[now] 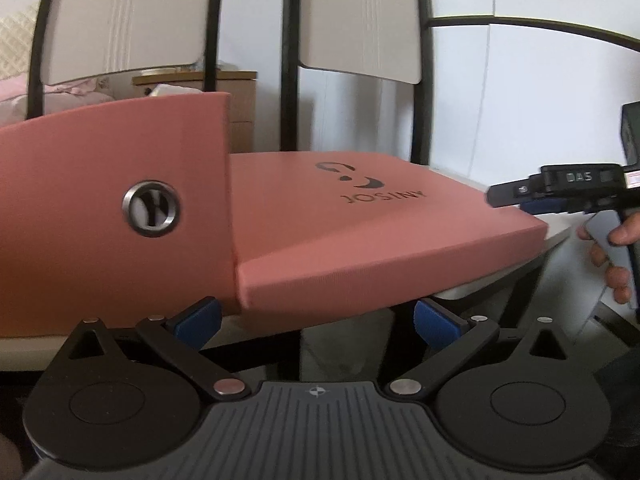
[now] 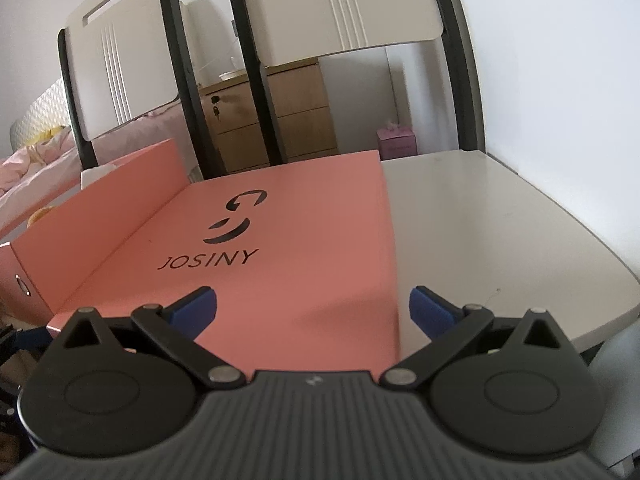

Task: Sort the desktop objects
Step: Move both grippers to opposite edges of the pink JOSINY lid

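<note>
A pink box lid [image 1: 360,216] printed "JOSINY" lies flat on the white table, its near corner overhanging the table edge. Beside it on the left stands the taller pink box body [image 1: 100,208] with a metal ring hole [image 1: 151,209]. My left gripper [image 1: 316,320] is open, low in front of the lid's near edge, holding nothing. In the right wrist view the lid [image 2: 280,232] fills the middle, the box body [image 2: 100,216] rising on its left. My right gripper [image 2: 312,308] is open just above the lid's near edge. From the left wrist view the right gripper [image 1: 560,192] shows at the right, held by a hand [image 1: 616,256].
The white table [image 2: 500,240] stretches bare to the right of the lid, with a rounded edge. Two white chair backs [image 1: 360,20] with black frames stand behind the table. A wooden drawer cabinet [image 2: 280,120], a pink tissue box [image 2: 396,140] and a bed with pink bedding [image 2: 32,168] lie beyond.
</note>
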The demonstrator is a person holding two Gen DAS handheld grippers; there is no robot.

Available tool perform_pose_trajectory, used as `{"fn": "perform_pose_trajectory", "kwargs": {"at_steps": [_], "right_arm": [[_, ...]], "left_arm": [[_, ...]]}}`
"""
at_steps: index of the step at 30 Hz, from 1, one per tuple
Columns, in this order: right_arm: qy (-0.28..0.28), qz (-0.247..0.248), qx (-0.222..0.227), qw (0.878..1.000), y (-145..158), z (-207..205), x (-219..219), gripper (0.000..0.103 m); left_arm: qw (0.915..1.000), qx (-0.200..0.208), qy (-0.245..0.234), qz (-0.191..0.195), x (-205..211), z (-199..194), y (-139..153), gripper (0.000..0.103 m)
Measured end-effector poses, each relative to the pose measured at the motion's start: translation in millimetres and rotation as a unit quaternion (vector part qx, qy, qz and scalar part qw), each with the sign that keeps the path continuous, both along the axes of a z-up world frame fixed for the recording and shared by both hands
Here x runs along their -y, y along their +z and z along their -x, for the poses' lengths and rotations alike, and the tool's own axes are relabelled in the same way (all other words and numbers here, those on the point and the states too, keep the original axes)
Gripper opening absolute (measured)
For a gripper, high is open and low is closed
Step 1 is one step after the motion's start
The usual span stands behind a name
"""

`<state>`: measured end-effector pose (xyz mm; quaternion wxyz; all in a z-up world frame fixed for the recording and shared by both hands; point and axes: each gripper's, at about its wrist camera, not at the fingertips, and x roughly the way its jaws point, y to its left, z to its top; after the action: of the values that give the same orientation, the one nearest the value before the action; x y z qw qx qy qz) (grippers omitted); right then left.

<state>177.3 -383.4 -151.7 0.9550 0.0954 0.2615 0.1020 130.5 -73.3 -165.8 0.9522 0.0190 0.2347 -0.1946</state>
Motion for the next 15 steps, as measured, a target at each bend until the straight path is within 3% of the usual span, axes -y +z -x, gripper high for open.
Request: {"fn": "perform_pose_trajectory", "kwargs": {"at_steps": [15], "right_arm": [[0.007,-0.005,-0.002,1.000,-1.2,-1.0,-0.3,0.103]], "left_arm": [[0.9998,-0.004,-0.020,-0.001,5.2,-2.4,1.6,0.103]]}}
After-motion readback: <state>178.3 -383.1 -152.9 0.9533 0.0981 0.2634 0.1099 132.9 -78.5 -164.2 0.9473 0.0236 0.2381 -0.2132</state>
